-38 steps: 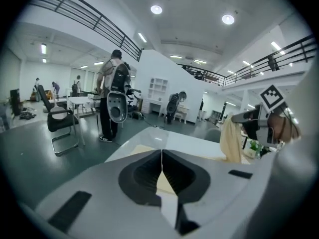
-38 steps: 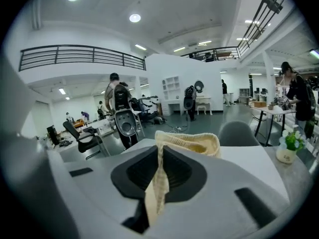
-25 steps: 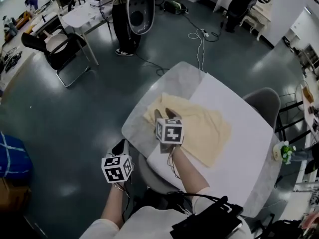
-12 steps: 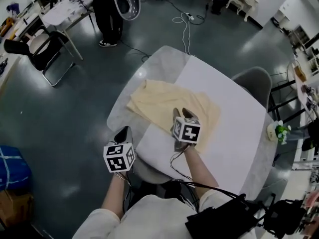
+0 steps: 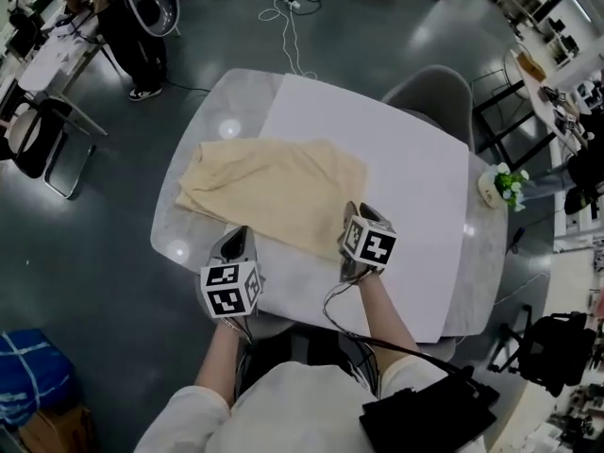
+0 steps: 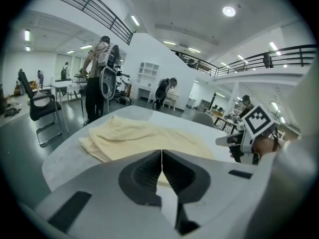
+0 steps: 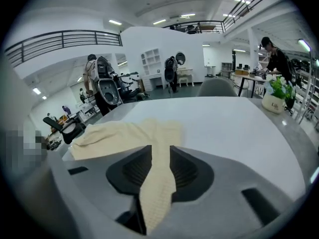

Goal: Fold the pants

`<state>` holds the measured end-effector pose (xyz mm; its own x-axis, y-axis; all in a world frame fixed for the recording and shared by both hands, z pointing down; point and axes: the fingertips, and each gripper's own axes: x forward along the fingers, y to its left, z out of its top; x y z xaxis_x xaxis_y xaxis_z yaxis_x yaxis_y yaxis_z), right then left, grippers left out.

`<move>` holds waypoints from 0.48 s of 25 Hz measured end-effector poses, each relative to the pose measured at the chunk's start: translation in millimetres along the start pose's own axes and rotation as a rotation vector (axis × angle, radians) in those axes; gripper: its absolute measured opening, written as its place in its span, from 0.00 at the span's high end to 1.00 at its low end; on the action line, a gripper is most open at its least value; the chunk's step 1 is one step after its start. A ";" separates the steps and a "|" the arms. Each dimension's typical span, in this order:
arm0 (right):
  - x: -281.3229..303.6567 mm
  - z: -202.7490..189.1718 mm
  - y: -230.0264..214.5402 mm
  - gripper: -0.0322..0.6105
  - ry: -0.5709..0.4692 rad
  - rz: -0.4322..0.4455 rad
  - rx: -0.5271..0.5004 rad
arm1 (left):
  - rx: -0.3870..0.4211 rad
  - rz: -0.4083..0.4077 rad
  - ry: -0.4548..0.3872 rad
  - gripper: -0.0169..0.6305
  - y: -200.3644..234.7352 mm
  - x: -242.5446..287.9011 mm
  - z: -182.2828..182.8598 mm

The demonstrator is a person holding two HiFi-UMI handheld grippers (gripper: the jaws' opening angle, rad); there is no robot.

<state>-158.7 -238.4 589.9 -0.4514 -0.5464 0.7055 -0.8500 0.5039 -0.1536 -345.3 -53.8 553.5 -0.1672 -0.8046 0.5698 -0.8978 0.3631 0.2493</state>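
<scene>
Right tool: its jaws have just been closing, and now they pinch a strip of the pants that fills the gap between them.
Left tool: the jaws are pressed together, edge against edge; no cloth can be seen between them.
Place of the tools: in the head view both are at the near side of the pants, the right one at the near right corner and the left one just beside the near left edge.
Pants: pale yellow, lying flat across the surface, with the left end on the grey part and the right end on the white part.
Surface: rounded and grey like stone, with a white sheet over most of it.
Around: a grey chair stands at the far side; a small flower pot is near the right edge, well apart from the pants.
</scene>
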 end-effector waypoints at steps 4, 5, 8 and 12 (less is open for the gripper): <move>20.3 -21.5 -26.4 0.79 0.033 -0.001 0.042 | 0.021 -0.011 0.039 0.96 -19.9 19.3 -27.1; 26.6 -25.2 -28.8 0.79 0.040 0.002 0.045 | 0.022 -0.005 0.049 0.96 -21.0 23.1 -33.5; 44.4 -31.7 -31.5 0.79 0.056 0.023 0.048 | 0.016 0.015 0.072 0.96 -21.8 32.8 -47.8; 61.6 -39.2 -30.4 0.79 0.090 0.038 0.042 | 0.003 0.043 0.081 0.96 -18.8 38.5 -55.9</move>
<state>-150.0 -261.2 665.1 -0.4590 -0.4637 0.7578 -0.8440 0.4938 -0.2091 -312.0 -65.3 614.5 -0.1723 -0.7475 0.6416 -0.8919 0.3949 0.2206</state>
